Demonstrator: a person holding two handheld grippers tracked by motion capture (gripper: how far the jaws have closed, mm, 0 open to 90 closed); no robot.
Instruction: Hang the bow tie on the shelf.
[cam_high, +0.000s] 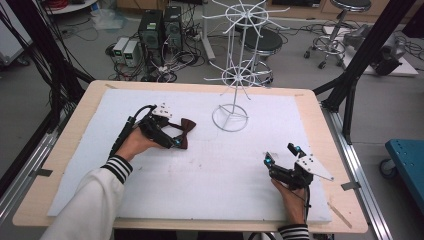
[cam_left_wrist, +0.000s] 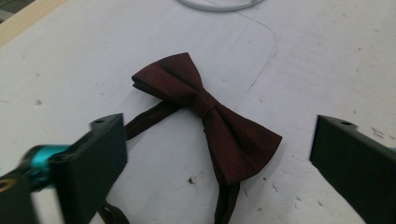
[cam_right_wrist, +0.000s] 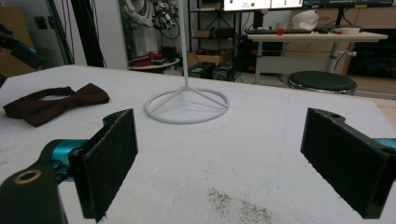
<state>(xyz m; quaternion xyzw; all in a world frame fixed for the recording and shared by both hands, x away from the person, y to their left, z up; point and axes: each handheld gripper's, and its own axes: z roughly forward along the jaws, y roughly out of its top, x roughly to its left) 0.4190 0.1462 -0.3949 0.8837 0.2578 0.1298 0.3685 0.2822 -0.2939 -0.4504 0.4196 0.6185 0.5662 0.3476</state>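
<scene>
Left gripper hovered over the dark red bow tie, fingers apart on either side, nothing clamped; tie lay flat on the white surface, near the wire stand; right gripper rested well apart, fingers spread; risk: closing on one wing only could crumple it, or snag the strap.

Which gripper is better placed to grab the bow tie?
Left. The left gripper hangs right over the dark red fabric bow tie, jaws open astride it; the right gripper sits far off.
</scene>
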